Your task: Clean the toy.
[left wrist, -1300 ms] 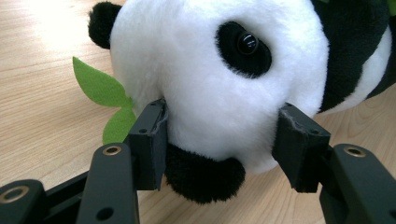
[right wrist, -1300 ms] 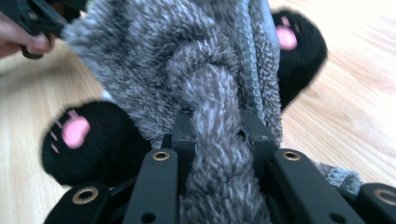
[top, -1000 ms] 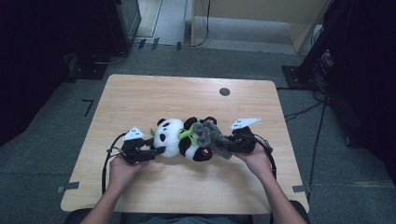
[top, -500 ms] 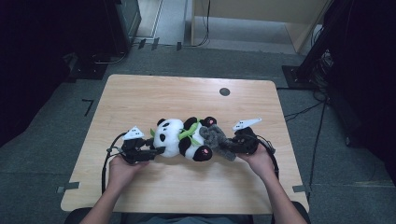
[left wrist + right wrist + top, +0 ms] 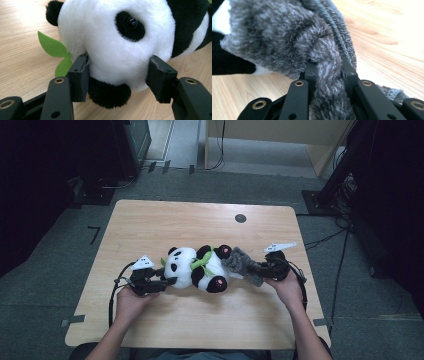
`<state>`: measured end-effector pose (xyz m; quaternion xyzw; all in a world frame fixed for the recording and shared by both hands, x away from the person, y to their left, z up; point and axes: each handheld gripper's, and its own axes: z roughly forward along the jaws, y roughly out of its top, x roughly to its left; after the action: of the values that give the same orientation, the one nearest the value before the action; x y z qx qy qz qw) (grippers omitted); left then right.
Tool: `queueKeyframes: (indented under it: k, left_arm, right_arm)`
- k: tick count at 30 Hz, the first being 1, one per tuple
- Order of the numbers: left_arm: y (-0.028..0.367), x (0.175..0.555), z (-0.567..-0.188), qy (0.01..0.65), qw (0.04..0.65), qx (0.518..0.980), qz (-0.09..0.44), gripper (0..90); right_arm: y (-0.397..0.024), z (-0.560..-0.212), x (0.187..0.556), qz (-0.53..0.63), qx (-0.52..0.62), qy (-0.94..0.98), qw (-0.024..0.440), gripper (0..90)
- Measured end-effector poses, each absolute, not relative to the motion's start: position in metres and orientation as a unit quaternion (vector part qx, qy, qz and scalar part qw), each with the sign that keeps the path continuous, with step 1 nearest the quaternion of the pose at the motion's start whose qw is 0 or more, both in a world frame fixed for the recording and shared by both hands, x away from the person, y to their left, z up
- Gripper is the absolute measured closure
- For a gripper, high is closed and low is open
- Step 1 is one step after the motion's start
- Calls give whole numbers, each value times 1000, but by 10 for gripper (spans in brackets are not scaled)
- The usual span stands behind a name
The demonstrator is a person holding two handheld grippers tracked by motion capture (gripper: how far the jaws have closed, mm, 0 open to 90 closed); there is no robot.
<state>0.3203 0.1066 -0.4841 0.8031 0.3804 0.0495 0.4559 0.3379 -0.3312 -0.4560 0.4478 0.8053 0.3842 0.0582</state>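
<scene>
Near the middle of the table (image 5: 150,225), a little toward my front edge, the panda (image 5: 197,267) lies on its side with its head toward the left edge and its feet toward the right. I have my left gripper (image 5: 162,279) clamped on the head: in the left gripper view its fingers (image 5: 80,75) press into the white plush on either side of the muzzle, about half spread because the head is bulky. I judge that hold is there as an anchor, to stop the toy sliding across the wood while the other end is worked.

My right gripper (image 5: 255,270) has a fold of the grey fleece (image 5: 240,262) at the panda's feet. The right gripper view shows those fingers (image 5: 310,72) drawn close together with a thick twist of the fleece (image 5: 327,82) squeezed between them, and a zip (image 5: 334,30) running up the cloth just beside that pinch. They have just been closing a little tighter on it. Gripping by a bunched fold makes sense to me, since soft pile gives no firm edge.

With the two holds at opposite ends, I read this as pulling the fleece along the body, though whether on or off I cannot tell.

A green felt leaf (image 5: 51,46) sticks out beside the cheek, clear of the left fingers.
</scene>
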Motion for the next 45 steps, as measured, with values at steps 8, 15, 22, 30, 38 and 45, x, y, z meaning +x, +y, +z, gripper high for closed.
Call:
queueKeyframes:
  k: [8, 15, 22, 30, 38, 45]
  left_arm:
    - [107, 320, -484, 380, 457, 803, 49, 412]
    - [107, 321, -485, 379, 458, 803, 48, 411]
    - [107, 320, -485, 379, 459, 802, 50, 410]
    - [106, 319, -486, 380, 461, 800, 52, 409]
    - [107, 318, -486, 382, 464, 798, 52, 409]
    - [107, 319, -487, 380, 464, 799, 53, 409]
  right_arm:
    - [-349, -450, 340, 397, 477, 780, 79, 738]
    - [-350, -418, 330, 431, 466, 764, 116, 739]
    - [-329, -396, 320, 455, 424, 773, 126, 739]
    - [-298, -382, 312, 475, 372, 789, 111, 738]
    - [-267, -396, 315, 458, 340, 818, 82, 737]
    - [-258, -418, 322, 427, 344, 834, 67, 713]
